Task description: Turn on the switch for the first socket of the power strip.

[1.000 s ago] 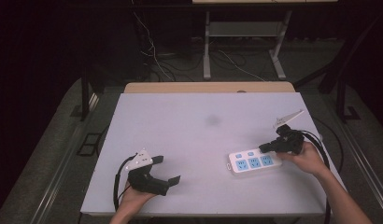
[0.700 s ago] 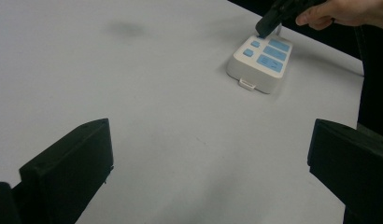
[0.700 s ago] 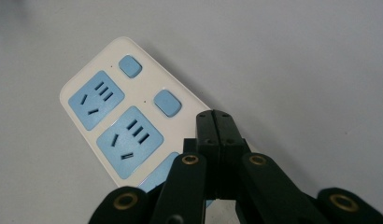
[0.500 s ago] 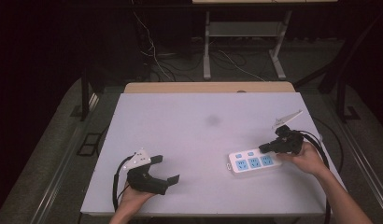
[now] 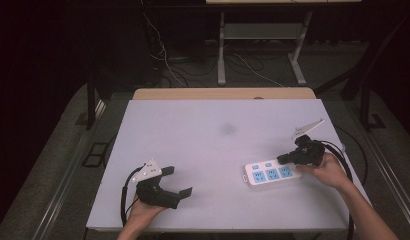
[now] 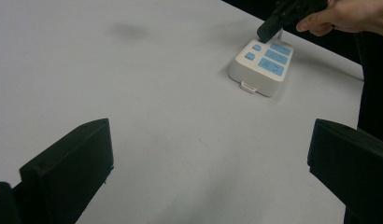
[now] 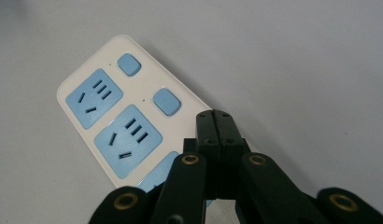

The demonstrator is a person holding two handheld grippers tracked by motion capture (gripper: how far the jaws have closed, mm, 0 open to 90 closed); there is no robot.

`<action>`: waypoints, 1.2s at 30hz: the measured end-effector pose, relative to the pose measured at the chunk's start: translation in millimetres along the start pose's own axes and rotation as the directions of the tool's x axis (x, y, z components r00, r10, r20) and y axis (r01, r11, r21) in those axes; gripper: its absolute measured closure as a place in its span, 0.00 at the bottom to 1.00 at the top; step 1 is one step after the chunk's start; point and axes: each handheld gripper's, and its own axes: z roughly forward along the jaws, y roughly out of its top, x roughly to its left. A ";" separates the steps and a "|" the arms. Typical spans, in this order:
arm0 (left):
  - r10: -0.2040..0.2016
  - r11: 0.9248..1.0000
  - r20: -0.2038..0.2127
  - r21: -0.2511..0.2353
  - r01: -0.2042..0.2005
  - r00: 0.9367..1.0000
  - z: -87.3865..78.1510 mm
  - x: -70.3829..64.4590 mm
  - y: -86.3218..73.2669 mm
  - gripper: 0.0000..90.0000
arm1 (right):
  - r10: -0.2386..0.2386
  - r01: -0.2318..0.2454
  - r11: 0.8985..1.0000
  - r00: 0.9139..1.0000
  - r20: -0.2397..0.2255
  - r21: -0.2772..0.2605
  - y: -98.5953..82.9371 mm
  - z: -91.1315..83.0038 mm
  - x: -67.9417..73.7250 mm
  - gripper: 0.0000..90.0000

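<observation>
A white power strip (image 5: 271, 173) with blue sockets and blue switch buttons lies flat at the right of the white table (image 5: 213, 130). My right gripper (image 5: 283, 159) is shut with nothing in it, its tip just above the strip's far edge near the buttons. In the right gripper view the power strip (image 7: 115, 121) runs under the closed jaws, whose tip (image 7: 214, 115) sits beside a blue button (image 7: 166, 101). My left gripper (image 5: 178, 182) rests open near the front left edge, far from the strip. The left gripper view shows the power strip (image 6: 262, 65) ahead, with the right gripper (image 6: 266, 33) over it.
Cables trail from both grippers over the table's front and right edges. A faint dark smudge (image 5: 227, 129) marks the table's middle. Beyond the far wooden edge (image 5: 223, 93) are floor cables and a stand's metal legs (image 5: 221, 55).
</observation>
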 end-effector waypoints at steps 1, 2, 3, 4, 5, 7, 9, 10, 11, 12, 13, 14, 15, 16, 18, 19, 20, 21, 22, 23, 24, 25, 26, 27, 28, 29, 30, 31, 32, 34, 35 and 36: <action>-0.001 1.000 -0.001 0.000 0.001 1.000 0.0 0.0 0.0 0.00 | -0.001 0.001 1.000 1.000 0.000 0.002 0.3 0.0 0.0 1.00; -0.001 1.000 -0.002 -0.001 0.001 1.000 0.1 0.1 0.0 0.00 | -0.007 0.007 1.000 1.000 0.005 0.004 0.9 0.1 0.3 1.00; -0.001 1.000 -0.002 0.000 0.001 1.000 0.2 0.3 0.0 0.00 | -0.016 0.015 1.000 1.000 0.011 0.008 1.5 0.1 1.0 1.00; 0.000 1.000 -0.002 0.001 0.000 1.000 0.4 0.5 0.1 0.00 | -0.021 0.021 1.000 1.000 0.016 0.010 1.9 0.1 1.9 1.00; 0.001 1.000 -0.002 0.002 -0.001 1.000 0.7 0.7 0.1 0.00 | -0.021 0.020 1.000 0.999 0.026 0.009 2.4 0.5 3.4 1.00; 0.000 1.000 -0.002 0.002 0.000 1.000 1.0 1.1 0.2 0.00 | -0.024 0.024 1.000 0.999 0.032 0.010 3.2 1.1 4.3 1.00; 0.002 1.000 -0.003 0.003 -0.002 1.000 0.9 1.6 0.4 0.00 | -0.028 0.027 1.000 0.999 0.024 0.012 4.9 2.9 5.2 1.00; 0.001 1.000 -0.003 0.001 -0.001 1.000 0.8 1.5 0.5 0.00 | -0.027 0.026 1.000 0.999 0.018 0.016 5.5 3.7 5.3 1.00; 0.001 1.000 -0.004 -0.002 -0.001 1.000 0.6 1.6 0.5 0.00 | -0.032 0.032 0.999 0.999 0.021 0.016 6.1 4.0 5.5 1.00; 0.002 1.000 -0.003 -0.001 -0.002 1.000 0.3 1.8 0.5 0.00 | -0.028 0.028 0.999 0.999 0.018 0.019 6.5 4.0 5.3 1.00; 0.002 1.000 -0.004 -0.002 -0.002 1.000 0.2 1.9 0.4 0.00 | -0.027 0.027 0.999 0.999 0.018 0.021 6.7 3.9 5.4 1.00; 0.001 1.000 -0.004 -0.002 -0.001 1.000 0.1 1.9 0.4 0.00 | -0.027 0.027 0.999 0.999 0.020 0.025 7.0 3.8 5.7 1.00; 0.001 1.000 -0.004 -0.002 -0.001 1.000 0.1 2.0 0.4 0.00 | -0.027 0.027 0.999 0.999 0.016 0.025 7.5 3.6 5.9 1.00; -0.001 1.000 -0.004 -0.003 0.001 1.000 0.1 2.0 0.4 0.00 | -0.026 0.025 0.999 1.000 0.015 0.028 8.1 3.2 6.0 1.00; 0.000 1.000 -0.003 -0.002 0.000 1.000 0.0 2.1 0.5 0.00 | -0.031 0.030 0.999 0.999 0.015 0.036 9.3 3.0 5.7 1.00; 0.000 1.000 -0.003 -0.002 0.000 1.000 -0.1 2.1 0.5 0.00 | -0.029 0.028 0.999 0.999 0.015 0.038 9.5 3.0 5.7 1.00; 0.000 1.000 -0.003 -0.002 0.000 1.000 -0.1 2.1 0.5 0.00 | -0.027 0.026 0.999 1.000 0.015 0.039 9.6 2.8 5.4 1.00; 0.000 1.000 -0.002 -0.002 0.000 1.000 0.0 2.2 0.5 0.00 | -0.022 0.021 0.999 1.000 0.014 0.041 9.5 2.4 5.1 1.00; -0.001 1.000 -0.002 -0.001 0.001 1.000 0.1 2.3 0.5 0.00 | -0.018 0.017 0.999 1.000 0.015 0.042 9.3 1.9 4.8 1.00; -0.001 1.000 -0.002 -0.001 0.001 1.000 0.2 2.4 0.6 0.00 | -0.015 0.014 0.999 1.000 0.017 0.041 9.0 1.3 4.5 1.00; 0.000 1.000 -0.002 -0.001 0.000 1.000 0.3 2.3 0.6 0.00 | -0.012 0.011 0.999 1.000 0.018 0.042 8.8 0.8 4.2 1.00; 0.001 1.000 -0.001 0.000 -0.001 1.000 0.5 2.2 0.6 0.00 | -0.013 0.012 0.999 1.000 0.019 0.041 8.6 0.5 4.0 1.00; 0.000 1.000 0.000 0.001 0.000 1.000 0.6 2.1 0.6 0.00 | -0.011 0.011 0.999 1.000 0.020 0.043 8.2 -0.5 4.2 1.00; 0.000 1.000 0.000 0.001 0.000 1.000 0.7 2.0 0.6 0.00 | -0.008 0.007 0.999 1.000 0.022 0.041 8.0 -1.3 4.6 1.00; 0.000 1.000 0.000 0.000 0.000 1.000 0.7 1.8 0.6 0.00 | -0.009 0.008 0.999 1.000 0.024 0.039 7.9 -2.2 4.8 1.00; -0.001 1.000 0.001 -0.001 0.001 1.000 0.7 1.6 0.6 0.00 | -0.008 0.008 0.999 1.000 0.025 0.035 8.0 -3.7 5.3 1.00; 0.000 1.000 0.001 -0.002 0.000 1.000 0.6 1.6 0.6 0.00 | -0.005 0.004 0.999 1.000 0.029 0.033 8.2 -5.2 6.2 1.00; 0.001 1.000 0.001 -0.001 -0.001 1.000 0.5 1.5 0.6 0.00 | -0.009 0.008 0.999 0.999 0.032 0.032 8.5 -6.3 6.5 1.00; 0.001 1.000 0.000 -0.002 -0.001 1.000 0.4 1.5 0.5 0.00 | -0.011 0.010 0.999 0.999 0.034 0.030 9.1 -7.9 7.2 1.00; 0.001 1.000 0.000 -0.002 -0.001 1.000 0.0 1.1 0.4 0.00 | -0.012 0.011 1.000 0.999 0.039 0.026 10.1 -11.2 8.9 1.00; 0.003 1.000 0.000 -0.001 -0.003 1.000 -0.3 0.9 0.5 0.00 | -0.011 0.010 1.000 0.999 0.043 0.023 10.8 -13.3 9.7 1.00; 0.004 1.000 0.001 -0.001 -0.004 1.000 -0.5 0.9 0.5 0.00 | -0.010 0.009 1.000 0.999 0.047 0.023 11.3 -15.1 10.3 1.00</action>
